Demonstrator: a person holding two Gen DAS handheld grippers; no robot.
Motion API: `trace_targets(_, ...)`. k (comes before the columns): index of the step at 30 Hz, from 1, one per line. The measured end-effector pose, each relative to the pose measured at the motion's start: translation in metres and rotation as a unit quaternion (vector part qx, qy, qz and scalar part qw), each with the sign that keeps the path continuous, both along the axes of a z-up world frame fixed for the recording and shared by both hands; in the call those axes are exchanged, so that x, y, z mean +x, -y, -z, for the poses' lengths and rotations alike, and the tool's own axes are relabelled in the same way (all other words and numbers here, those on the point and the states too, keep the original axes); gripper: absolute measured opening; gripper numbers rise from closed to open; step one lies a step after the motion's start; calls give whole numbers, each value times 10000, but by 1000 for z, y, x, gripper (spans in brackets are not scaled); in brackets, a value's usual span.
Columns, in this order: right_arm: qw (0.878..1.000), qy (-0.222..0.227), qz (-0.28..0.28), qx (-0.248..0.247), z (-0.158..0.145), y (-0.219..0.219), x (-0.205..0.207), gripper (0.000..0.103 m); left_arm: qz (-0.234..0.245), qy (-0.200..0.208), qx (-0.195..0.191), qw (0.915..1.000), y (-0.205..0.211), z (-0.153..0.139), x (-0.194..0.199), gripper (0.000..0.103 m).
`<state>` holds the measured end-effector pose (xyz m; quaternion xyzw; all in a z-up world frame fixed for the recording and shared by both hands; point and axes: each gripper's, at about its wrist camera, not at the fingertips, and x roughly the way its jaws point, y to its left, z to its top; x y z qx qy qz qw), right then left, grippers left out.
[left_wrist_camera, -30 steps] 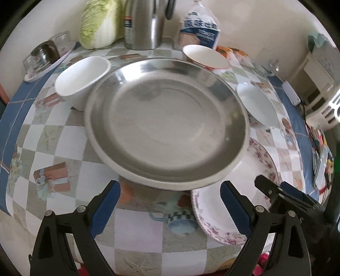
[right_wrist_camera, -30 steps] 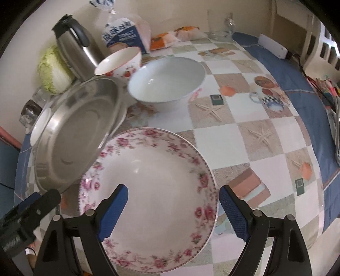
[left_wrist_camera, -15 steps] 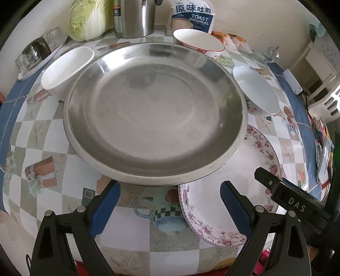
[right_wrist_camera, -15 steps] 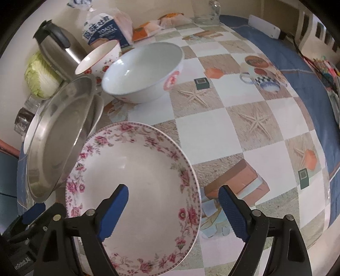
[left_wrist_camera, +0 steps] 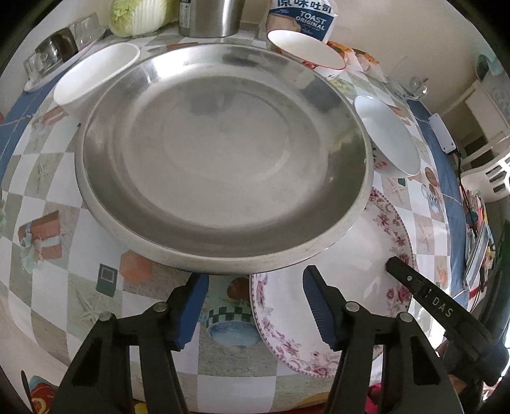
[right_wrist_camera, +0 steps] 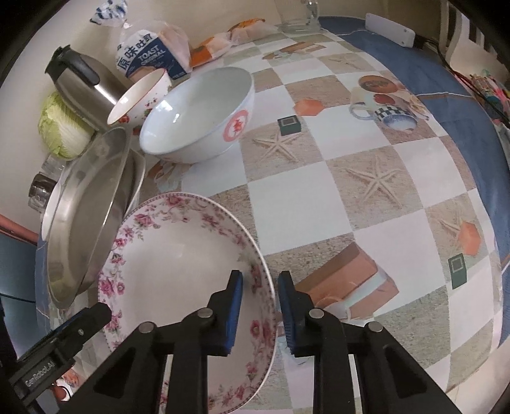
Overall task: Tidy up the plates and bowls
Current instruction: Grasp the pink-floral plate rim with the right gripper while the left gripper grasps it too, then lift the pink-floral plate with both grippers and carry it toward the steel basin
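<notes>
Your right gripper (right_wrist_camera: 259,305) had its blue-padded jaws narrowed around the rim of the white, pink-flowered porcelain plate (right_wrist_camera: 178,254), one pad inside the rim and one outside, with a small gap still visible on the outer side, so I could not tell whether the pads were actually pressing. That plate sat at the near edge of the checked, starfish-printed tablecloth (right_wrist_camera: 366,197), and looked tilted, though the fisheye bend made that uncertain.

Your left gripper (left_wrist_camera: 251,302) had its jaws partly open and held nothing; its blue pads (left_wrist_camera: 191,305) stood just short of the near rim of the large round stainless-steel plate (left_wrist_camera: 223,153). The steel plate's right edge overlapped the flowered plate's far rim. In the right wrist view the steel plate showed a second shallow white dish (right_wrist_camera: 138,172) right under it.

Behind the steel plate on its left stood a plain white bowl (left_wrist_camera: 95,73), partly covered by the steel rim. At the back was a small white bowl with red flowers (left_wrist_camera: 306,54), and to the right a large white bowl with a red emblem (right_wrist_camera: 197,117), close beside the steel plate. Against the wall were a steel kettle (right_wrist_camera: 83,86), a cabbage (right_wrist_camera: 60,127) and a bag of toast bread (left_wrist_camera: 299,16).
</notes>
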<state>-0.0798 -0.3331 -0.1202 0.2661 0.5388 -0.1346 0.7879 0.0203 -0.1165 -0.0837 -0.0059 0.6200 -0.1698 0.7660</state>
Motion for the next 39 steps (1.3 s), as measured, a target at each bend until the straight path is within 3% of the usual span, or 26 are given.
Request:
trace_targets(16,9996,106,121,218,3,29,-25,26,-19,-399,-96,9992,19,26,-1,34)
trace_targets(21,9990,152,281,325,4,44,-36,25,145,-373,-104,9991,33,30,-8,30)
trace_targets(26,9977,208,451,461,3,57,-46,24,295,-572,-427,9970,43,35,-10,24)
trace_targets(35,9949,404,500,783,4,56,-63,23,57,-611,-606,9963,44,36,-1,19)
trace_targets(39,9936,461,438,935,7,54,-60,16,82,-528,-591,9968,47,35,0,19)
